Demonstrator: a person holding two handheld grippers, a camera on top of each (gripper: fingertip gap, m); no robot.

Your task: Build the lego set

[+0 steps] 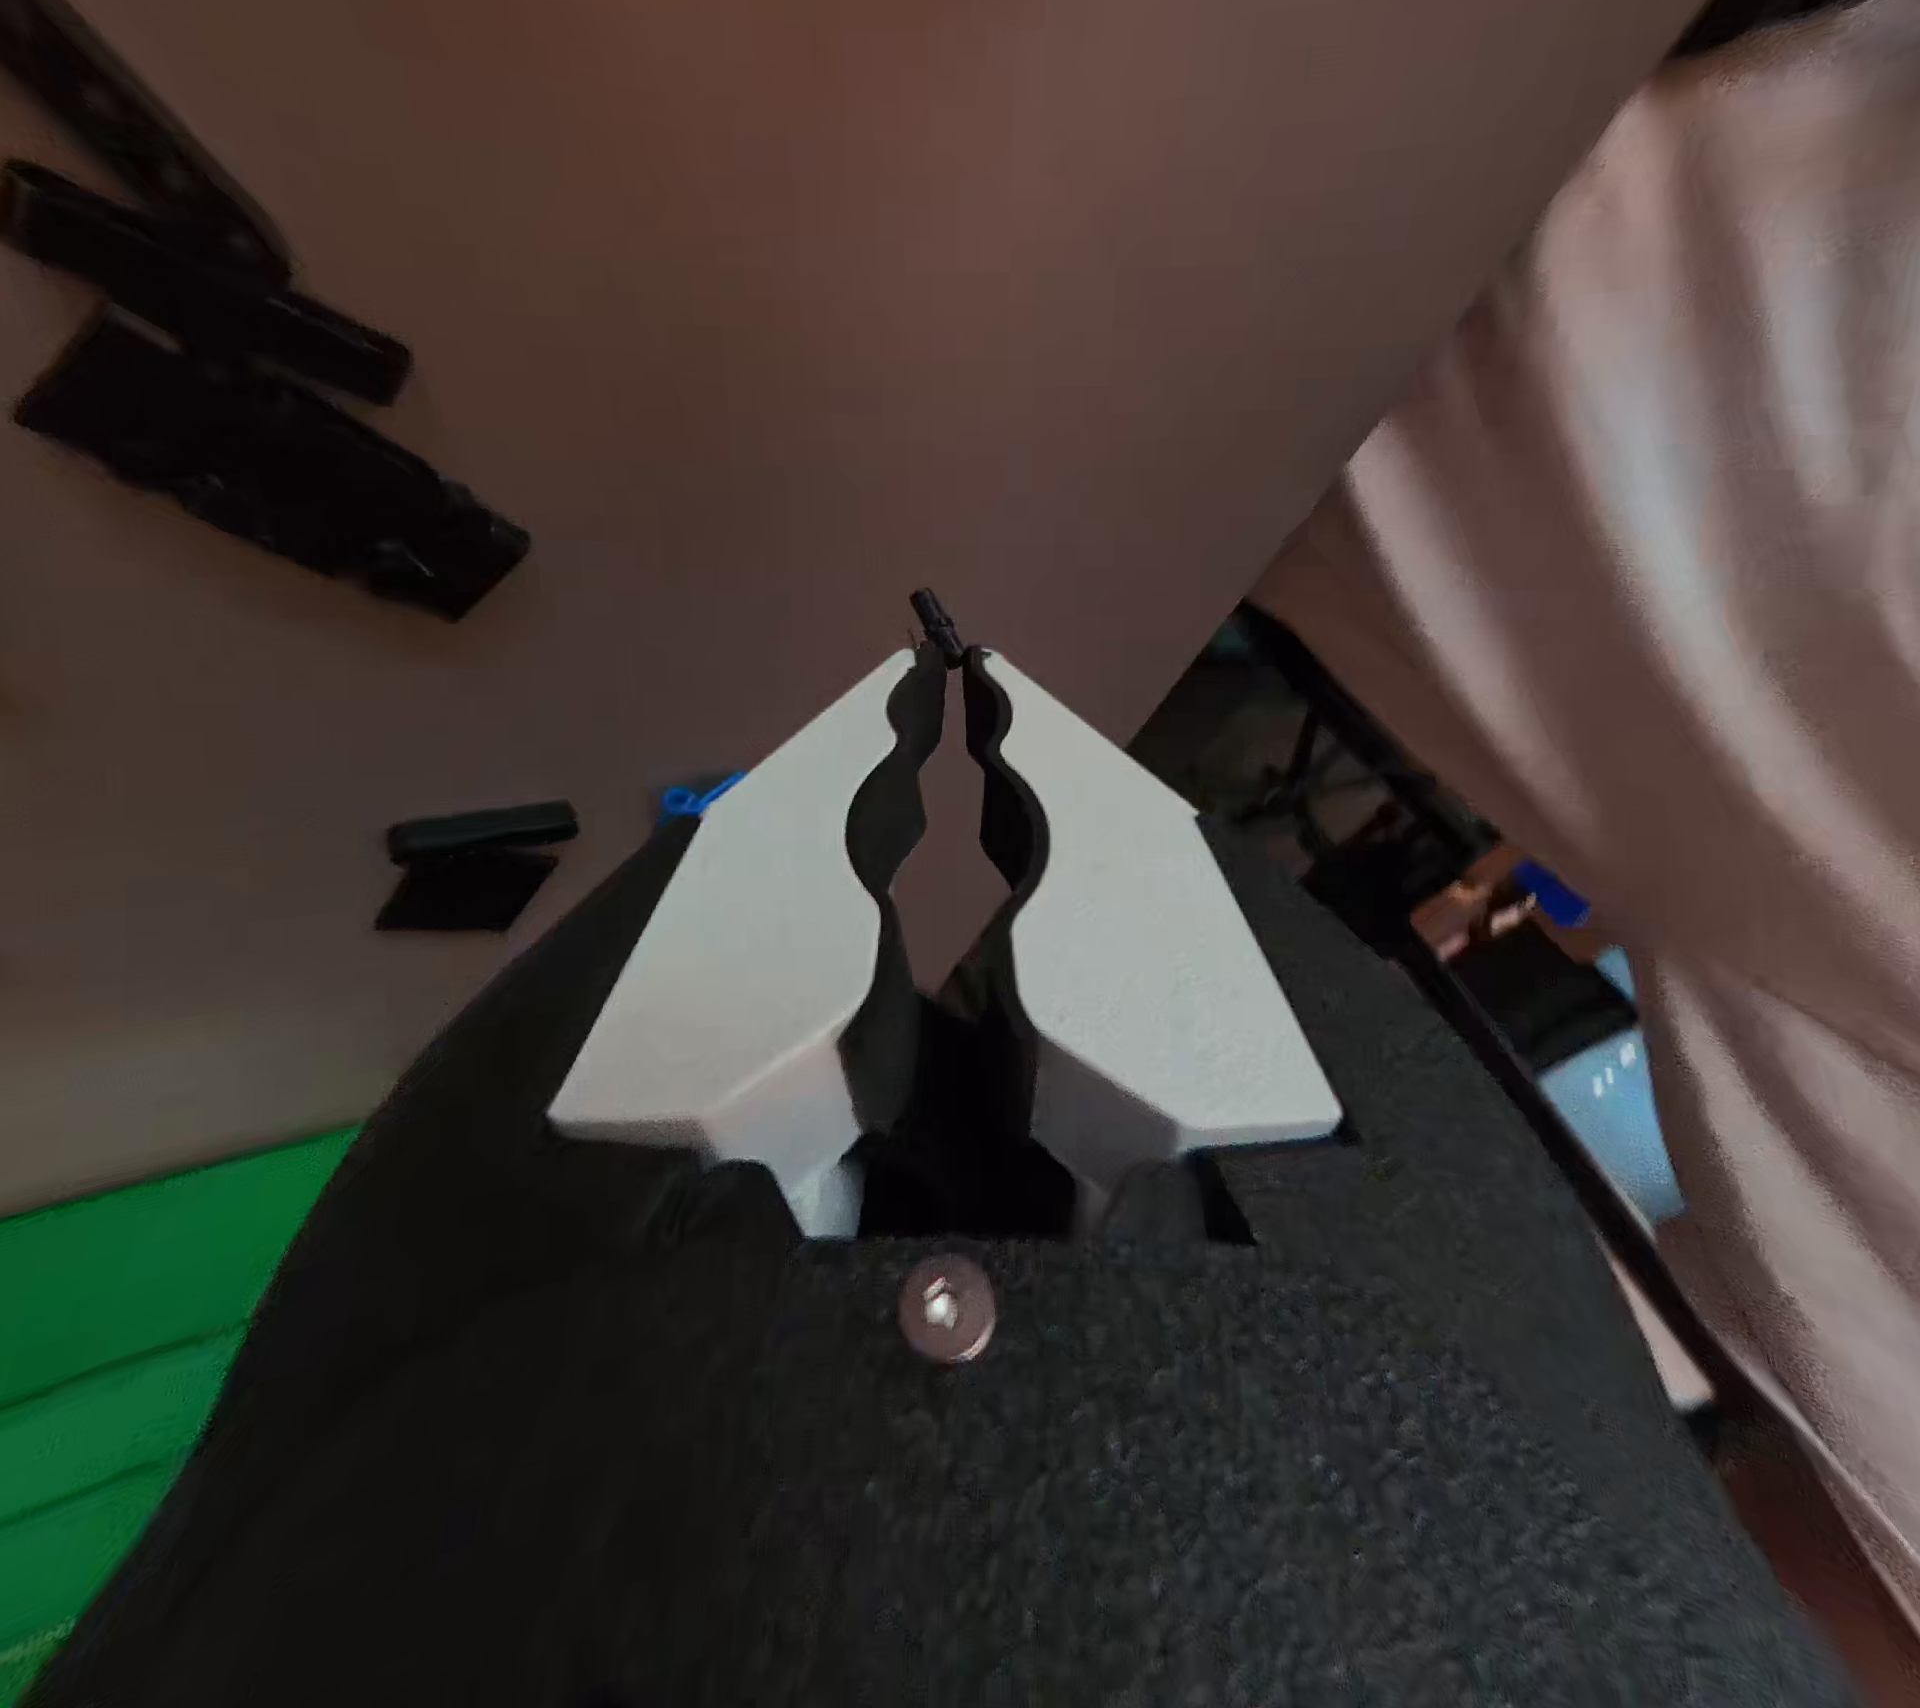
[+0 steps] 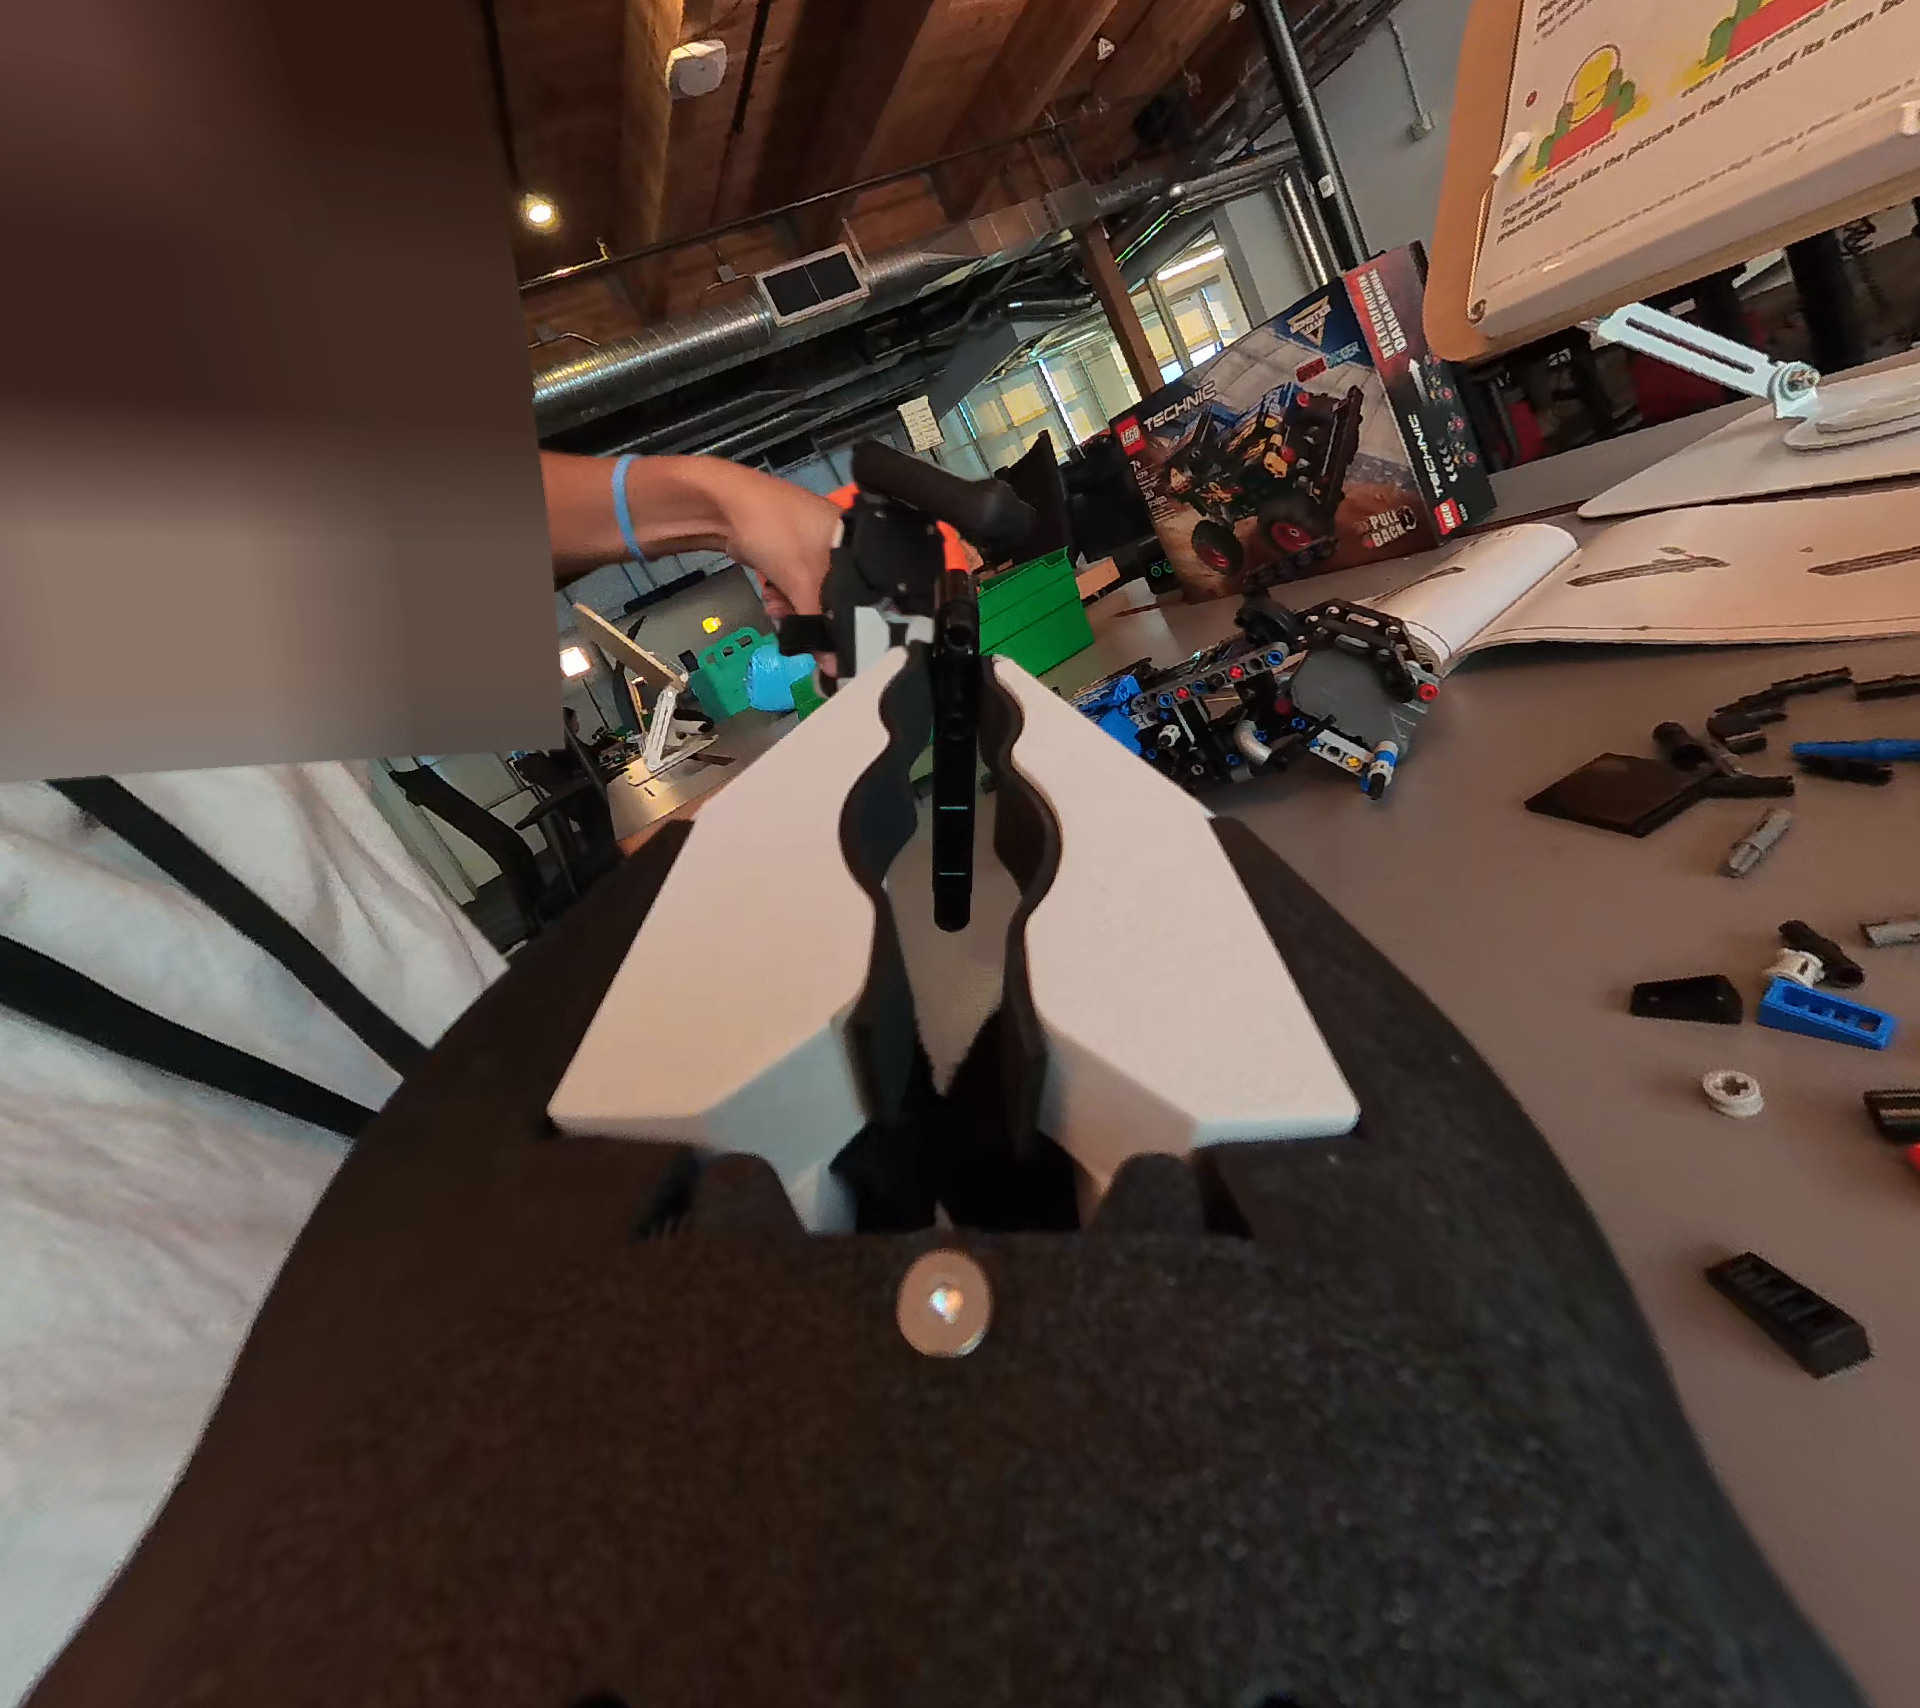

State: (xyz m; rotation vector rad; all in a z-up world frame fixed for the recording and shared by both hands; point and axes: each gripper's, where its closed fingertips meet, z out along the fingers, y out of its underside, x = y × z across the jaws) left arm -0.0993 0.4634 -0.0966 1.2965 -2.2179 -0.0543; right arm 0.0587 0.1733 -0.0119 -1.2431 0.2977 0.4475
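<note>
Mid-build at a cluttered desk [image 2: 1455,931]: the left gripper [image 1: 948,652] pinches a small black pin [image 1: 932,619] at its very tips, pin poking up and fwd past them, above the desk. The right gripper [image 2: 954,692] is clamped on a long black beam [image 2: 954,765], held edge-on, its long axis running along the gripper's fingers w/ one end sticking out beyond the tips. In the right wrist view the other gripper sits just past that far end, almost in line w/ the beam, so pin and beam look set to meet head-on; the pin's axis probably has to cross the beam's flat face to enter a hole. The half-built vehicle [image 2: 1288,692] lies on the desk to the right, near loose pieces [image 2: 1818,1014], booklet [image 2: 1507,588] and set box [image 2: 1299,463] behind.
</note>
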